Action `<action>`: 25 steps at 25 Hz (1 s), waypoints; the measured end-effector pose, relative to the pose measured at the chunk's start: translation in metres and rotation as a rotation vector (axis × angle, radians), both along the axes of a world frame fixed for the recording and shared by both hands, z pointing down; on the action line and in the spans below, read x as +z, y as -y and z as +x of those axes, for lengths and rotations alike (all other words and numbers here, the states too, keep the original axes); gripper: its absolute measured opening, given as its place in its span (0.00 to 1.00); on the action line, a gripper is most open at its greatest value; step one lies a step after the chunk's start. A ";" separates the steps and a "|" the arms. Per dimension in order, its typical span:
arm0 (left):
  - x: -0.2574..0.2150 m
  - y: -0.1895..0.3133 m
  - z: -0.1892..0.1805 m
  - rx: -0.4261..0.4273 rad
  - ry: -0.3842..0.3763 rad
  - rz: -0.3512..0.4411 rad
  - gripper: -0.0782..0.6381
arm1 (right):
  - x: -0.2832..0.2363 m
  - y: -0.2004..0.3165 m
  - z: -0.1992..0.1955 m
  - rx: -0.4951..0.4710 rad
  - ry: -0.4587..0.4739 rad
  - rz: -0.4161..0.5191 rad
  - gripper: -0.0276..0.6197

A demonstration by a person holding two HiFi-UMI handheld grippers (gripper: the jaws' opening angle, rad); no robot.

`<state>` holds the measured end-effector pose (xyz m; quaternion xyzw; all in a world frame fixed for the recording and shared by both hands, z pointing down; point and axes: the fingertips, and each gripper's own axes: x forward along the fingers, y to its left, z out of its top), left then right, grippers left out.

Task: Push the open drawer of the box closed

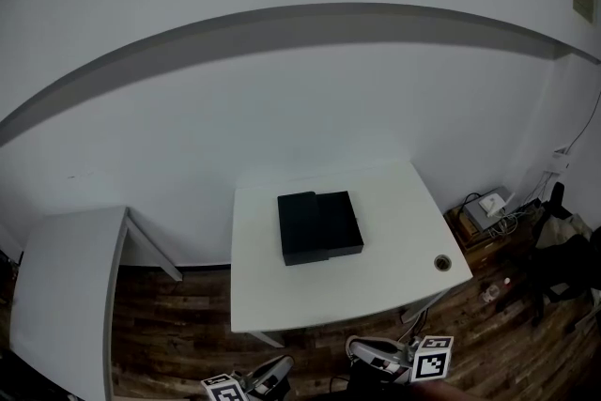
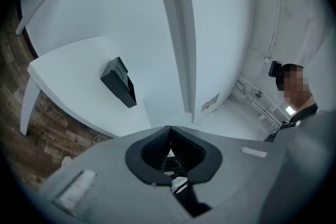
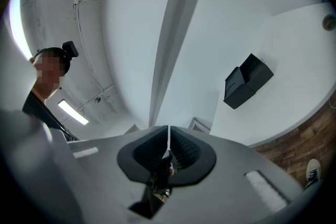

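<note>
White table (image 1: 376, 296): box (image 1: 299, 228) mid-surface, drawer (image 1: 342, 223) sticking out toward the right edge. Left gripper (image 2: 169, 129) closed, empty. Right gripper (image 3: 168, 129) jaws just opening, nothing between. Both short of the near edge.

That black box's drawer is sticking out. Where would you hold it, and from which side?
The drawer juts from the box toward the head view's right, low and flat, with no handle visible. Probably best met on its outer end face, coming from that right side, pushing rather than pinching.
</note>
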<state>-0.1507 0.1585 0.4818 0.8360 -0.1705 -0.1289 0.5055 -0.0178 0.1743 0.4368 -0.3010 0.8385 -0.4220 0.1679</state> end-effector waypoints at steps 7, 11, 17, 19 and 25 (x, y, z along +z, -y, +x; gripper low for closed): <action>0.006 0.072 0.036 -0.044 0.047 0.016 0.11 | -0.002 0.076 0.047 -0.015 0.032 -0.026 0.07; 0.014 0.138 0.052 -0.096 0.100 0.043 0.14 | -0.001 0.124 0.074 -0.051 0.013 -0.026 0.07; 0.023 0.236 0.052 -0.238 0.244 0.079 0.14 | 0.005 0.178 0.121 -0.077 -0.002 -0.033 0.07; 0.028 0.264 0.047 -0.277 0.314 0.098 0.15 | 0.010 0.193 0.133 -0.080 0.006 -0.046 0.07; 0.046 0.325 0.041 -0.288 0.502 0.078 0.18 | 0.024 0.221 0.151 -0.099 0.045 -0.084 0.07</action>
